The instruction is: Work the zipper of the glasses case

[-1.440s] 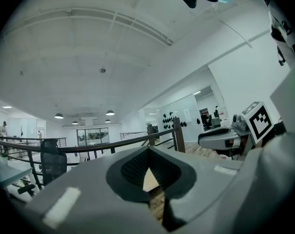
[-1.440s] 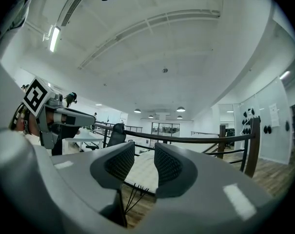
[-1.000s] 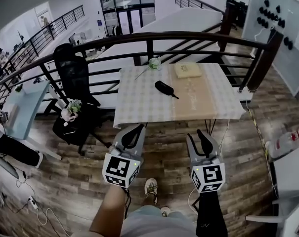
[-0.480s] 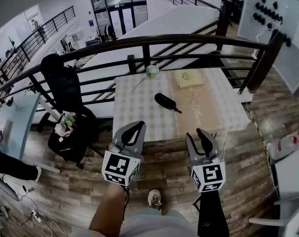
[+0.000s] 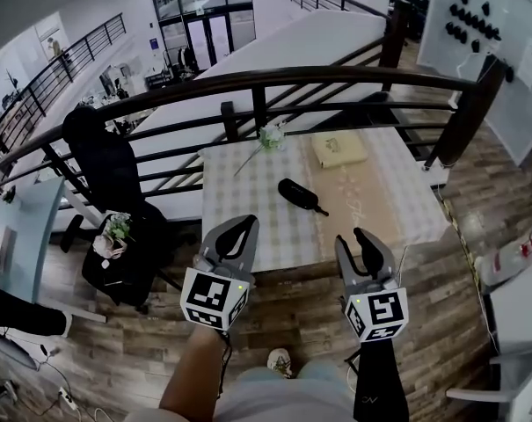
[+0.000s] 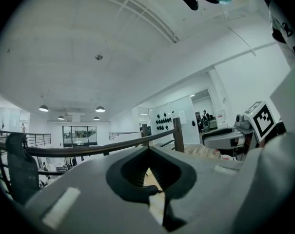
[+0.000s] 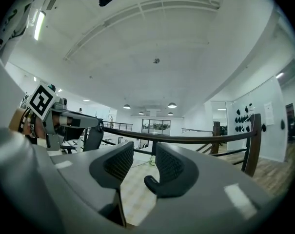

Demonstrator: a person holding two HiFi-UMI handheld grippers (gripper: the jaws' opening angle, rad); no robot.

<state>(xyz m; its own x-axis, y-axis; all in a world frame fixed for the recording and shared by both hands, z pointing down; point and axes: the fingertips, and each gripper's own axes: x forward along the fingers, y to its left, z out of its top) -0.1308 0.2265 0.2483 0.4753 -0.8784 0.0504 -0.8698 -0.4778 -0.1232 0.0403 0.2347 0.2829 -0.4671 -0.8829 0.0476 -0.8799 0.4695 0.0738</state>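
Both grippers hang level over the wood floor, just short of the near edge of the table [image 5: 239, 192], nowhere near touching it. The left gripper [image 5: 245, 225] sits off the table's near-left part. Its own view shows the left gripper's tips apparently pressed together, pads bowed around a small gap with nothing pinched, though the angle is tight. The right gripper [image 5: 352, 238] is off the near-right part, with its jaws spread and clear space between the ribbed pads. The black glasses case [image 5: 301, 195] lies about mid-table, untouched and well apart from both tools. At the table's far edge there's a flower sprig [image 5: 270, 136], and to its right a folded yellow cloth [image 5: 340, 149]. Behind the table runs the railing [image 5: 336, 77].
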